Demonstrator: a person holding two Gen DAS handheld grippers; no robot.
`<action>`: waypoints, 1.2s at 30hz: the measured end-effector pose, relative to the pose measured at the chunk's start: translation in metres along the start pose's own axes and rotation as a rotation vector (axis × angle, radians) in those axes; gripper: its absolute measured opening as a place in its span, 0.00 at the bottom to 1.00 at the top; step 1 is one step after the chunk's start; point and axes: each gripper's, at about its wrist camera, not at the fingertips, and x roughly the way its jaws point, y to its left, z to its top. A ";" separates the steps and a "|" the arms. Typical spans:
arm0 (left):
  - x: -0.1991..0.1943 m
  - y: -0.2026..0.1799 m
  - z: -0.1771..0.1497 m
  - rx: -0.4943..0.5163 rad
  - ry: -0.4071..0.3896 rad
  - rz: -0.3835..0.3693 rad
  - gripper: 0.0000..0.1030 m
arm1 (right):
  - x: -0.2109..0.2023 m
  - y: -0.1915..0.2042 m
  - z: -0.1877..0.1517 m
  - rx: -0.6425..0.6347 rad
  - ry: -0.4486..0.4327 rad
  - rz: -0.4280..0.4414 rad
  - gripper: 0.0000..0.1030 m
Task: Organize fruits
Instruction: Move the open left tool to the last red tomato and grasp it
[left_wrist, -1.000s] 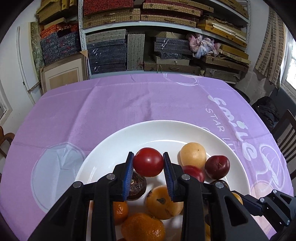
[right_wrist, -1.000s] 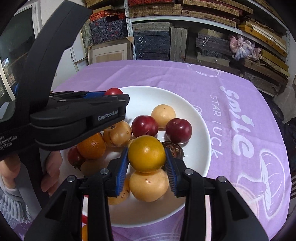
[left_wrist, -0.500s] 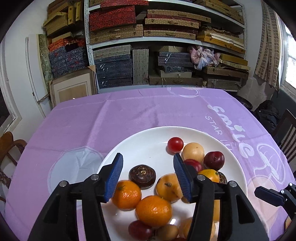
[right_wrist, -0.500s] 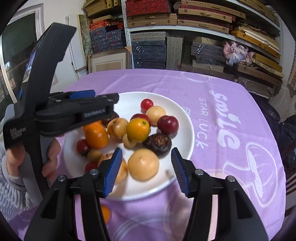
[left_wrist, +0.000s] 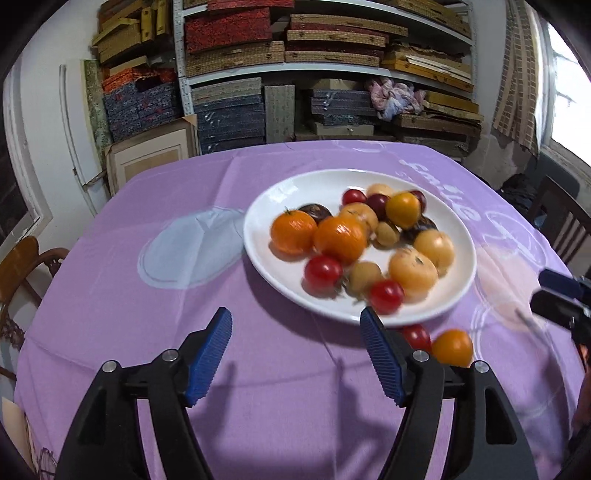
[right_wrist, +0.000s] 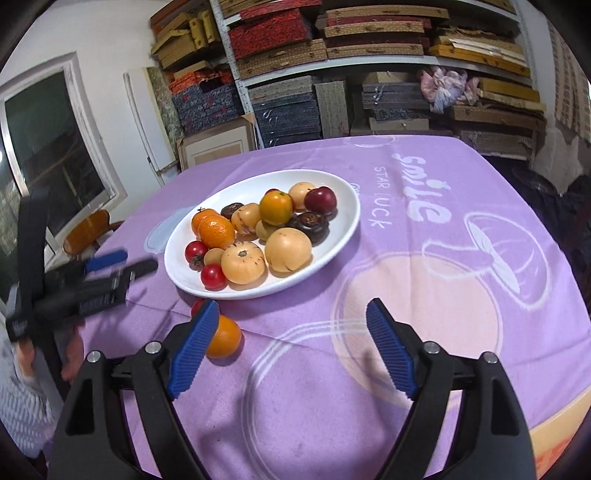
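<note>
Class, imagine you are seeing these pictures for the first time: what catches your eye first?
A white plate heaped with orange, yellow, red and dark fruits sits mid-table on a purple cloth. Two strays, an orange fruit and a red one, lie off the plate's near rim.

left tongs (left_wrist: 295, 354) just opened, empty | right tongs (right_wrist: 288, 347) likewise (tilted down)

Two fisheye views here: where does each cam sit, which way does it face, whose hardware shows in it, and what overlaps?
Left wrist: on the left gripper, angled down over the purple tablecloth toward the white plate; own open blue-padded fingers, right gripper at the right edge.
Right wrist: on the right gripper, same heading; own open fingers, left gripper and a hand at left.
Shared: plate, orange fruit on the cloth, shelves.
</note>
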 end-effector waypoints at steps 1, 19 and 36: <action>-0.001 -0.006 -0.006 0.022 0.000 -0.004 0.70 | -0.002 -0.003 -0.001 0.013 -0.004 0.002 0.78; 0.036 -0.060 -0.010 0.080 0.084 -0.084 0.71 | -0.024 -0.023 0.004 0.095 -0.047 0.040 0.81; 0.043 -0.061 -0.008 0.025 0.110 -0.141 0.48 | -0.019 -0.023 0.002 0.093 -0.023 0.026 0.81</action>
